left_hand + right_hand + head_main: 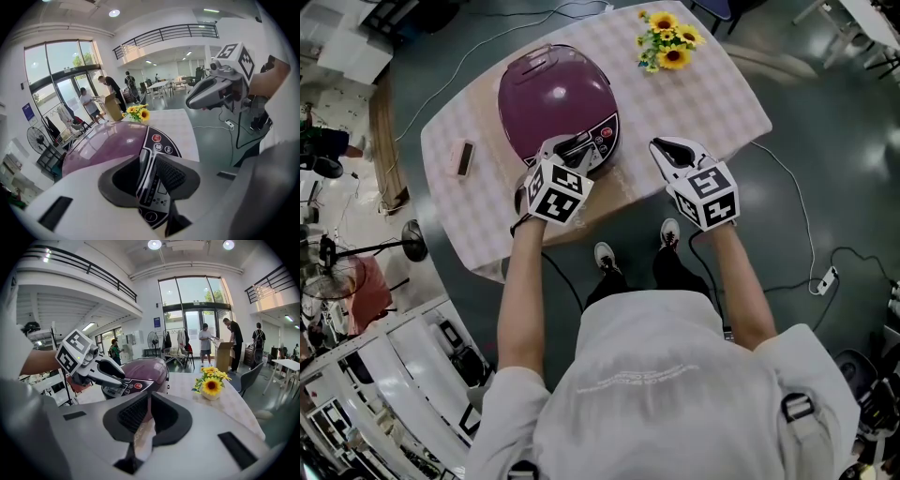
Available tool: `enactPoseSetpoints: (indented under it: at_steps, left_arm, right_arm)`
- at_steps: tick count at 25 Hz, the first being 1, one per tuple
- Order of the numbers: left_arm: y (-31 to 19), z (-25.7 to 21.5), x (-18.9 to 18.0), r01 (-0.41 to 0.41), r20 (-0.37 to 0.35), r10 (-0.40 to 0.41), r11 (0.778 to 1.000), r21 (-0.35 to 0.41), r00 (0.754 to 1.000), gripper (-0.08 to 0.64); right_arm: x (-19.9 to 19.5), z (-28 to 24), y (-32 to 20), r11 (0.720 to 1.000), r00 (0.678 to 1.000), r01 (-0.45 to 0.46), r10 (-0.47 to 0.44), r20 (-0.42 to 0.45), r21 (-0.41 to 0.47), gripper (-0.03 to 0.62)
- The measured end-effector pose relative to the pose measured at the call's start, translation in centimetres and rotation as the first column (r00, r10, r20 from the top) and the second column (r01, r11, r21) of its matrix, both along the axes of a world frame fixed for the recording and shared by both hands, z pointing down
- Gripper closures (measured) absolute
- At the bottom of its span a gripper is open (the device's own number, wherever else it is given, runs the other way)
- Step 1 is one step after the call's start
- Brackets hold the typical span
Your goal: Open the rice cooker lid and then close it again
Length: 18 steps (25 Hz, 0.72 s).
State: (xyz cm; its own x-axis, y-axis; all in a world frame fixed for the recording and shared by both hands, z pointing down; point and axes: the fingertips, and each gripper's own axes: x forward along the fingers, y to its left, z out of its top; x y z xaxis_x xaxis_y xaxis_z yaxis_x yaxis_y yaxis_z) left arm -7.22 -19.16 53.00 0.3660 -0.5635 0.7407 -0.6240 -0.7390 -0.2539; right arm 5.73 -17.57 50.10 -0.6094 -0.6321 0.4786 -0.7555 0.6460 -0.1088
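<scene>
The purple rice cooker (553, 94) stands on the checked table (727, 108) with its lid down. My left gripper (575, 148) points steeply down at the cooker's front, tips on the black control panel (159, 143). Its jaws stand a little apart, and the panel's silver strip (146, 164) shows through the gap; nothing is gripped. In the left gripper view that gripper (149, 176) fills the foreground. My right gripper (661, 147) hovers over the cloth to the right of the cooker, shut and empty. The right gripper view shows the cooker (143, 369) and the left gripper (117, 376) past its own jaws (149, 416).
A small pot of sunflowers (668, 39) stands at the table's far right corner. A small dark oblong thing (465, 157) lies on the cloth left of the cooker. A cable and power strip (827, 279) lie on the floor at the right. People stand far off by the glass doors (206, 338).
</scene>
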Motion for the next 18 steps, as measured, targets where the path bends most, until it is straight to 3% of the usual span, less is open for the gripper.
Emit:
enactPoseSetpoints:
  at_steps: [18]
  left_arm:
    - [0.13, 0.45, 0.27, -0.003, 0.081, 0.002, 1.000, 0.010, 0.997, 0.456]
  right_arm:
    - [0.10, 0.58, 0.11, 1.000, 1.000, -0.010, 0.010, -0.005, -0.010, 0.549]
